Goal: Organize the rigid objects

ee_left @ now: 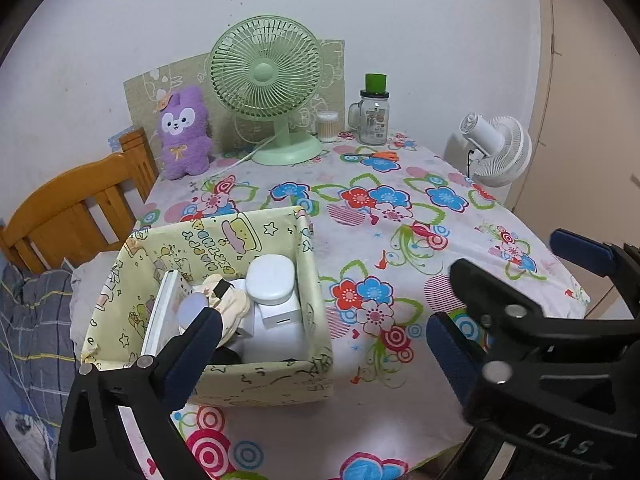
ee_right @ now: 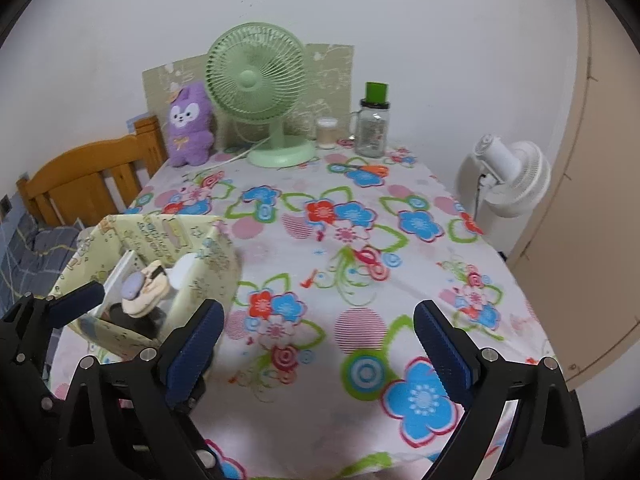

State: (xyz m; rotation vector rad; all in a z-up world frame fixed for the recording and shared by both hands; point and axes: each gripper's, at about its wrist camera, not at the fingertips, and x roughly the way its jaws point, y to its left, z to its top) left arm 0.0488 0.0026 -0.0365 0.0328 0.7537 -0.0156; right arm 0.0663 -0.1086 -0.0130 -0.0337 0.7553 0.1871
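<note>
Left wrist view: we note the yellow patterned storage box (ee_left: 256,380) on the floral tablecloth (ee_left: 400,240), near the table's front left. Inside it stand a white appliance (ee_left: 276,312), a white flat book (ee_left: 160,316) against the left wall, and a cream plush item (ee_left: 232,300). The left gripper (ee_left: 320,332) is spread wide and empty; its left finger overlaps the box's near wall. The right gripper (ee_right: 318,344), also wide and empty, hovers over bare cloth right of the box. A green fan (ee_left: 266,84) stands at the back.
</note>
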